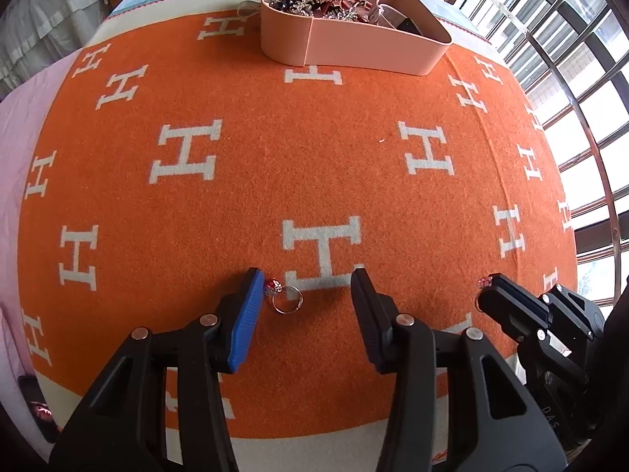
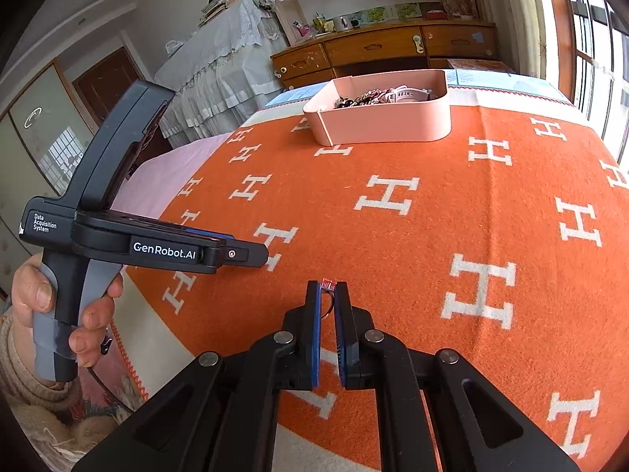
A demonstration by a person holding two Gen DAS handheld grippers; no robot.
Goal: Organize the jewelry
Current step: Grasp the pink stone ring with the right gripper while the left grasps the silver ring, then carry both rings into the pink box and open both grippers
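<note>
A silver ring with a red stone (image 1: 285, 296) lies on the orange blanket (image 1: 275, 165), between the fingers of my open left gripper (image 1: 308, 289), close to the left blue pad. My right gripper (image 2: 327, 289) is shut on a second ring with a pink-red stone (image 2: 327, 284), held at the fingertips above the blanket. That gripper also shows in the left wrist view (image 1: 489, 285), at the right, with the ring's stone (image 1: 482, 282) at its tip. A pink jewelry box (image 1: 354, 27) with several pieces inside stands at the far edge; it also shows in the right wrist view (image 2: 381, 118).
The orange blanket with white H marks (image 2: 432, 236) covers the bed. Windows (image 1: 570, 78) run along the right. A wooden dresser (image 2: 385, 51) stands behind the bed. The left gripper's body and the hand holding it (image 2: 118, 236) are at the left in the right wrist view.
</note>
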